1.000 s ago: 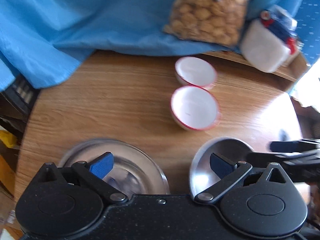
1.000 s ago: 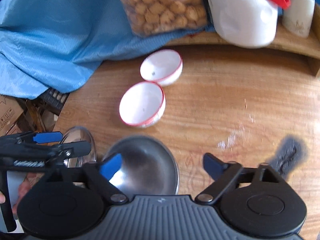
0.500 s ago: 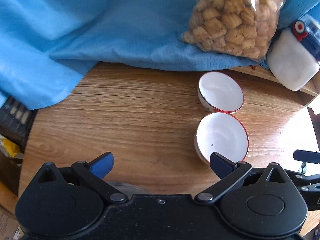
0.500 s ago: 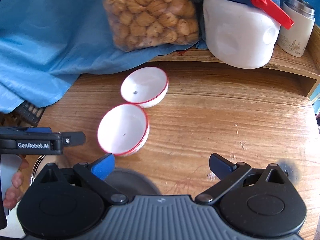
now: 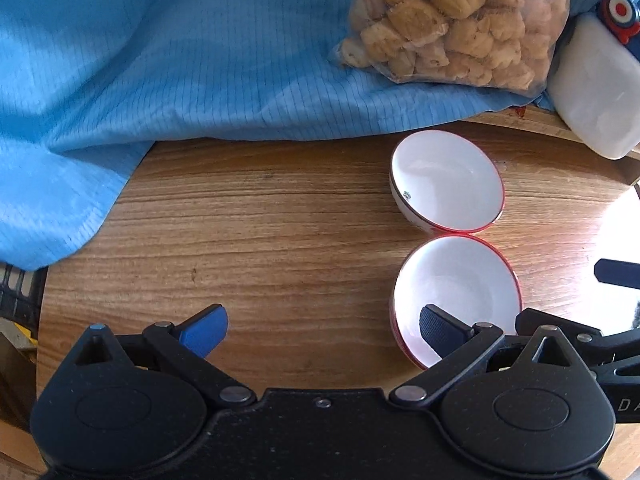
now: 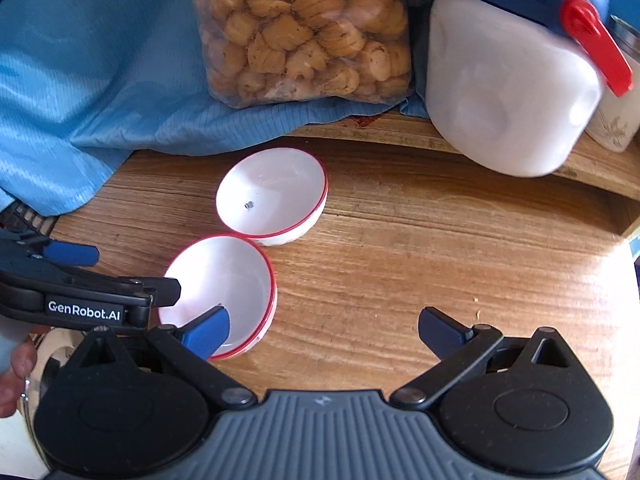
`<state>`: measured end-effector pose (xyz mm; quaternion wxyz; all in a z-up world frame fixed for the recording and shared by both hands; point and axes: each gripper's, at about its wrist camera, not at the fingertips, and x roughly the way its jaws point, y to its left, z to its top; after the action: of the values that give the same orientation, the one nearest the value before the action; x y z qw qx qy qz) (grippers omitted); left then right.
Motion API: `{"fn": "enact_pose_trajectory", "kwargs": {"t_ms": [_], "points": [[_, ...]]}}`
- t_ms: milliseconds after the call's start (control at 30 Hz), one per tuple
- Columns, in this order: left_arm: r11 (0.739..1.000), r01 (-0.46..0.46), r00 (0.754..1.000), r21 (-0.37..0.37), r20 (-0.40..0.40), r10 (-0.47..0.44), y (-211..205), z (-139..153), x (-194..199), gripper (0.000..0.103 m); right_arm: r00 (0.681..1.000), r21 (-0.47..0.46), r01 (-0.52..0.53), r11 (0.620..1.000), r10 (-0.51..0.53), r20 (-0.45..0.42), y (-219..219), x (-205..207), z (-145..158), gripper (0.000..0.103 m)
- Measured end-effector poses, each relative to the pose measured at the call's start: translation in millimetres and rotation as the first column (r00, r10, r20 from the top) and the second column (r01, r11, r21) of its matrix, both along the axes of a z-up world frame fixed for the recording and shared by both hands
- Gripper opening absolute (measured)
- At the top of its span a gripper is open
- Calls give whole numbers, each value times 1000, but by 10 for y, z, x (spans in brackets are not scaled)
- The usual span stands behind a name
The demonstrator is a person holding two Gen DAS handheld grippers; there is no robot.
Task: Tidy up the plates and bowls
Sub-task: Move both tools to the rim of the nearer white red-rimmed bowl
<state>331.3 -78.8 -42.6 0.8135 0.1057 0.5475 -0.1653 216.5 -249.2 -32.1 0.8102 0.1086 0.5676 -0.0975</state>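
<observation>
Two white bowls with red rims sit side by side on the round wooden table (image 5: 280, 240). The near bowl (image 5: 456, 284) (image 6: 224, 280) touches the far bowl (image 5: 446, 184) (image 6: 274, 196). My left gripper (image 5: 322, 330) is open and empty, its right finger over the near bowl's near edge. My right gripper (image 6: 322, 330) is open and empty, its left finger over the same bowl's near rim. The left gripper also shows at the left of the right wrist view (image 6: 80, 280). A steel bowl's edge (image 6: 44, 356) shows at the lower left, mostly hidden.
A blue cloth (image 5: 180, 60) drapes over the table's back and left. A clear bag of biscuits (image 6: 304, 28) lies on it. A white jug with a blue lid and red handle (image 6: 512, 92) and a cup (image 6: 612, 128) stand on a raised wooden shelf at the back right.
Both grippers have moved forward from over the steel bowls towards the two white bowls. The steel bowls have dropped out of view beneath the grippers. Both stay open.
</observation>
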Motion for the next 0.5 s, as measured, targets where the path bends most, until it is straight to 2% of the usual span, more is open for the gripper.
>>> {"fn": "enact_pose_trajectory", "kwargs": {"t_ms": [267, 500], "points": [[998, 25, 1000, 54, 12, -26, -48, -56, 55, 102, 997, -69, -73, 995, 72, -18, 59, 101, -106, 103], [995, 35, 999, 94, 19, -37, -55, -101, 71, 101, 988, -169, -157, 973, 153, -34, 146, 140, -187, 103]]}}
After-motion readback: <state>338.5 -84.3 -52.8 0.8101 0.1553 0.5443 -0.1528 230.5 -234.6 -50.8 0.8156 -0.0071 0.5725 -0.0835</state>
